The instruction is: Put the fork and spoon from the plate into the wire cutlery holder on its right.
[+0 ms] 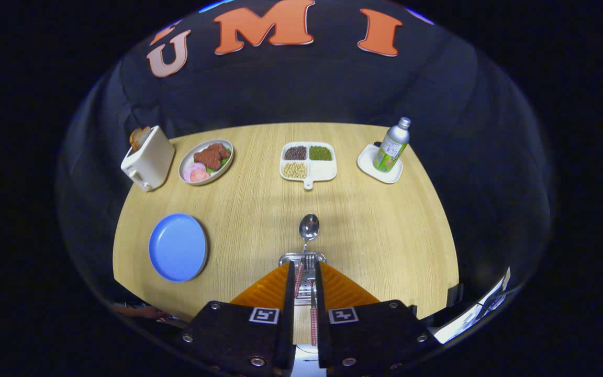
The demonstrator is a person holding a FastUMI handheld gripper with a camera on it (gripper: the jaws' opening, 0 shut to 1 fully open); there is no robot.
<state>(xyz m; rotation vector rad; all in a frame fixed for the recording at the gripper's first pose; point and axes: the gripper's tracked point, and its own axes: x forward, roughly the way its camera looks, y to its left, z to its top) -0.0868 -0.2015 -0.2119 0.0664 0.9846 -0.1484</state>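
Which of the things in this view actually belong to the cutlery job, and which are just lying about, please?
Job:
- steel spoon, handle between the gripper fingers
- steel fork
- wire cutlery holder
- round blue plate

Lying about:
- cream toaster
- oval dish of food
- white divided bean tray
- silver bottle on white coaster

Black gripper (306,272) body with silver screws, two square black-and-white markers, ribbed orange jaws

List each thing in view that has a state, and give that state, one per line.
Tool: nearly closed, grip unclear.
Spoon: handle between the tool's fingers, bowl beyond them.
Blue plate: empty.
Bottle: upright, capped.
Toaster: bread in slot.
Divided dish: three compartments filled, one empty.
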